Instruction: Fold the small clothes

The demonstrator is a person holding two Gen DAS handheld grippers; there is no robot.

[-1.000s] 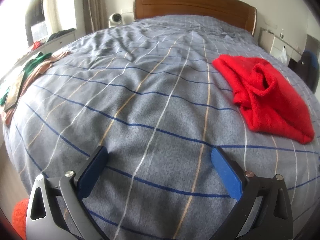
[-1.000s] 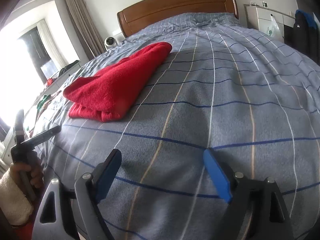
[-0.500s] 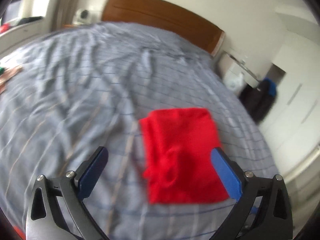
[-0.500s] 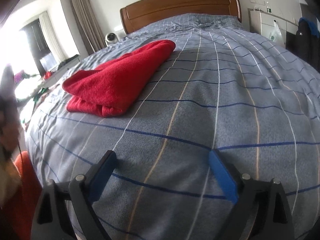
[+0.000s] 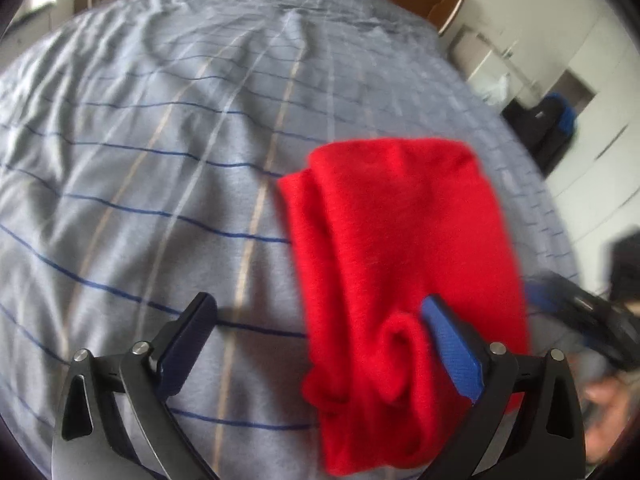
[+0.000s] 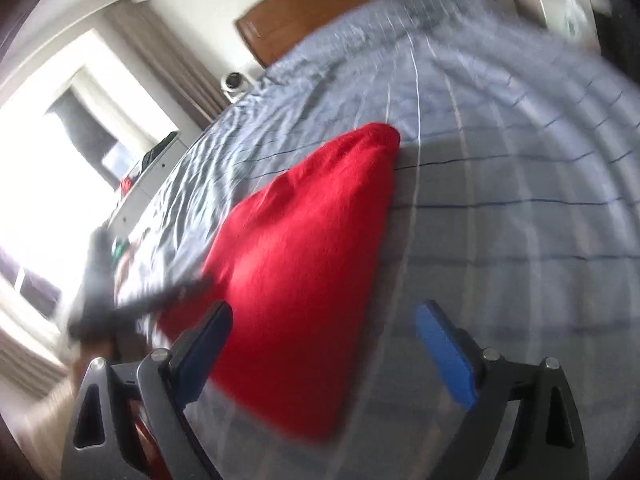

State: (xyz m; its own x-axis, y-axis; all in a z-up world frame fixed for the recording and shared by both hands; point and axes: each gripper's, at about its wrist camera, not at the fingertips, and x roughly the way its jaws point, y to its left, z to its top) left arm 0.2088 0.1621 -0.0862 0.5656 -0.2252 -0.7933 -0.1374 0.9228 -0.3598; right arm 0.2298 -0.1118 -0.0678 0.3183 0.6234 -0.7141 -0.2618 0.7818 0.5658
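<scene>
Left wrist view: the left gripper [image 5: 320, 340] hangs over a grey checked bedspread [image 5: 140, 180] with its jaws apart and nothing between them; its right-hand pad lies in front of the red garment [image 5: 400, 248], whether touching it cannot be told. The garment, already doubled over, runs from the centre of the frame to the lower right, a rolled lump of cloth at its near end. The right gripper [image 5: 576, 312] shows as a dark blur at the right edge.

Right wrist view: the right gripper [image 6: 324, 344] also stands wide apart and empty, its jaws having just been opening. The red garment fills the centre and lower left, its near end lying between the pads and reaching toward the bottom of the frame. A headboard [image 6: 320, 12] crosses the top.

The step in hand looks like taking the near end for another fold. Doing it well probably means each gripper pinching one near corner through every layer, flattening that rolled lump first, then carrying both corners evenly so the edges meet.
</scene>
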